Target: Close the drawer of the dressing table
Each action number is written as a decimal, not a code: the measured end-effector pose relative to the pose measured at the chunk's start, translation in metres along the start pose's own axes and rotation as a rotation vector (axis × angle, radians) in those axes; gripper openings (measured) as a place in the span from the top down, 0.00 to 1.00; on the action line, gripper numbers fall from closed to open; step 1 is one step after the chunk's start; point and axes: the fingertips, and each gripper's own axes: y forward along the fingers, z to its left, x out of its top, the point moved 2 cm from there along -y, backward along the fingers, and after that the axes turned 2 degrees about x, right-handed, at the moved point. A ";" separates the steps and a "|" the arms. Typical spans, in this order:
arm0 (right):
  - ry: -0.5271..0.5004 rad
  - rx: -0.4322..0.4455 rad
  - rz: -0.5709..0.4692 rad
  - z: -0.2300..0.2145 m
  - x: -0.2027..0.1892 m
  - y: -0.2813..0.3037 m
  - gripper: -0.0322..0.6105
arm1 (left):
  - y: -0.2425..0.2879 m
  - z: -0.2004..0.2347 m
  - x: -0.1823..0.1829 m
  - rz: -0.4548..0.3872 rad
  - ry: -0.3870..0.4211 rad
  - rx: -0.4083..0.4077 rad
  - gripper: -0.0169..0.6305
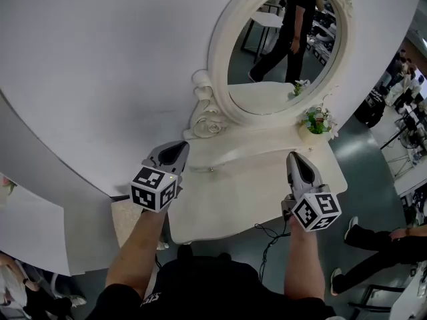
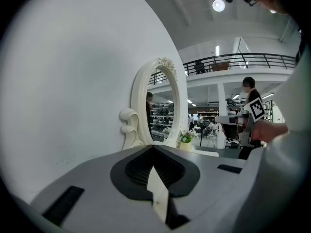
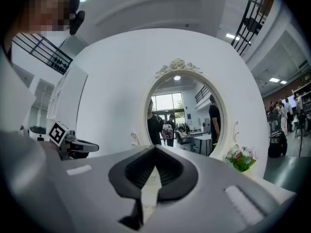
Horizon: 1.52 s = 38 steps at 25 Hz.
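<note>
The white dressing table (image 1: 233, 202) stands against a curved white wall, with an oval mirror (image 1: 280, 45) on it. A small drawer knob (image 1: 211, 169) shows on the raised part below the mirror; the drawer front looks flush there. My left gripper (image 1: 179, 145) hovers above the table's left end, jaws together, nothing in them. My right gripper (image 1: 293, 155) hovers above the right end, also shut and empty. In the left gripper view the left gripper (image 2: 153, 145) points level past the mirror (image 2: 158, 110). In the right gripper view the right gripper (image 3: 155, 147) faces the mirror (image 3: 182, 110).
A small pot of flowers (image 1: 316, 122) stands at the table's back right corner. A black cable (image 1: 270, 235) trails on the floor by the table's front edge. A seated person's legs (image 1: 373, 239) are on the right, and a beige block (image 1: 123, 222) sits left of the table.
</note>
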 end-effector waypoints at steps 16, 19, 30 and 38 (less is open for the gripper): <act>-0.049 0.014 0.049 -0.004 -0.018 -0.006 0.94 | 0.002 -0.006 -0.002 -0.019 0.000 0.056 0.96; -0.050 0.013 0.053 -0.003 -0.018 -0.006 0.94 | 0.003 -0.006 -0.002 -0.020 -0.009 0.045 0.96; -0.041 0.037 0.058 0.009 -0.020 -0.005 0.94 | 0.003 -0.008 0.000 -0.030 -0.010 0.030 0.96; -0.020 0.040 0.073 0.015 -0.028 -0.006 0.94 | 0.001 -0.008 -0.002 -0.025 -0.009 0.025 0.96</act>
